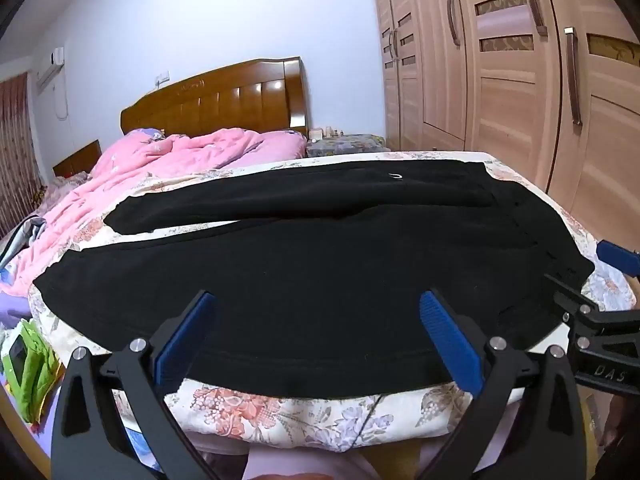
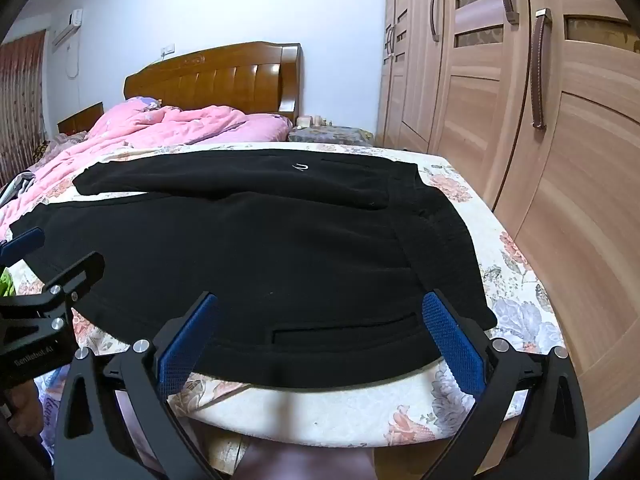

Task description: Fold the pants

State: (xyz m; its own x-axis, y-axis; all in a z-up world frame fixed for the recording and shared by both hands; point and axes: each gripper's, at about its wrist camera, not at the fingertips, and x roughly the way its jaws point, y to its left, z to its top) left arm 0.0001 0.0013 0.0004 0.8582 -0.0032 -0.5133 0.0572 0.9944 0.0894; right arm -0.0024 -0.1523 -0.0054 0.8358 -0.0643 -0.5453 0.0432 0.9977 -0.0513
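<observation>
Black pants (image 1: 304,264) lie spread flat across the foot of the bed, waistband to the right, legs running left; they also show in the right wrist view (image 2: 256,248). A small white logo (image 2: 300,167) marks the far leg. My left gripper (image 1: 318,300) is open with blue pads, hovering over the near edge of the near leg. My right gripper (image 2: 320,304) is open over the near hip by a pocket slit (image 2: 344,332). Each gripper shows at the edge of the other's view: the right gripper (image 1: 592,280) and the left gripper (image 2: 56,256).
The floral bedsheet (image 2: 516,312) covers the mattress, whose near edge is right below the grippers. A pink quilt (image 1: 160,160) is bunched toward the wooden headboard (image 1: 224,100). A wooden wardrobe (image 2: 540,160) stands close on the right. Green cloth (image 1: 32,368) lies at lower left.
</observation>
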